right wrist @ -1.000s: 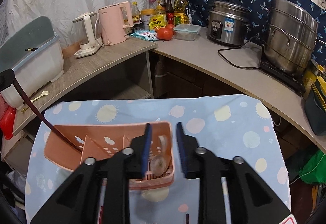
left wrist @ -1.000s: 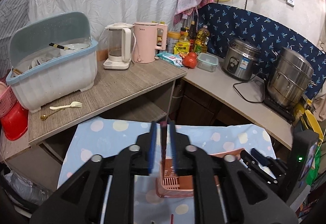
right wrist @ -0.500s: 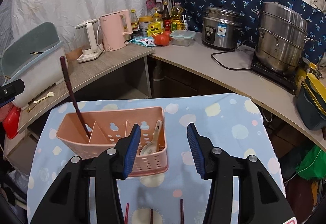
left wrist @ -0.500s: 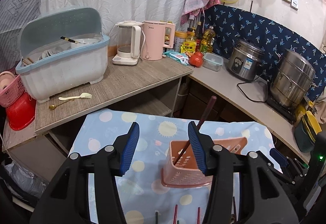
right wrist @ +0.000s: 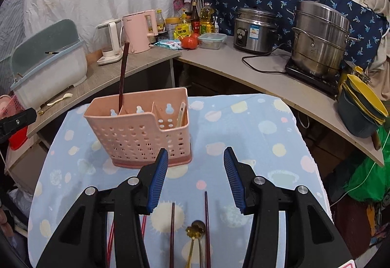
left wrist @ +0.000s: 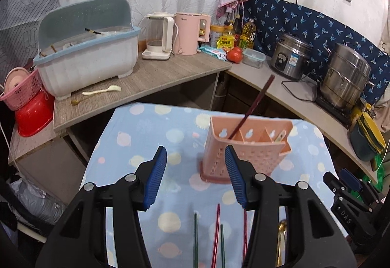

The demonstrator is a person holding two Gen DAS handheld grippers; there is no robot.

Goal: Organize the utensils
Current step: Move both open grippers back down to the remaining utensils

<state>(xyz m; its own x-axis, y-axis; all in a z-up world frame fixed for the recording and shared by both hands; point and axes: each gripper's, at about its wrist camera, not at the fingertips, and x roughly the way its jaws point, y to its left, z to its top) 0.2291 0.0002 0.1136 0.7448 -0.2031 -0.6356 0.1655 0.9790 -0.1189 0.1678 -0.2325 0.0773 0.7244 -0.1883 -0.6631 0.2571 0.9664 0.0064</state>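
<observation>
A pink slotted utensil caddy (left wrist: 243,153) (right wrist: 143,131) stands on the blue dotted tablecloth (right wrist: 256,146). A dark red chopstick (left wrist: 253,107) (right wrist: 123,73) leans in its left compartment and a cream spoon (right wrist: 180,112) rests in its right one. My left gripper (left wrist: 195,158) is open and holds nothing, just in front of the caddy's left end. My right gripper (right wrist: 195,160) is also open and holds nothing, near the caddy's right front corner. Loose green chopsticks (left wrist: 195,238), red chopsticks (left wrist: 215,231), dark chopsticks (right wrist: 206,224) and gold spoons (right wrist: 195,231) lie on the cloth below the fingers.
Behind the table runs an L-shaped counter (left wrist: 151,78) with a blue-lidded dish rack (left wrist: 87,61), two kettles, bottles, a tomato, a rice cooker (right wrist: 253,29) and a steel steamer pot (right wrist: 319,39). A cream fork (left wrist: 102,91) lies on the counter. A pink basket and red bowl sit far left.
Both grippers opened and drew back from the caddy. The left let go of the dark red chopstick, which now stands in the caddy; the cream spoon that was between the right fingers rests inside.
</observation>
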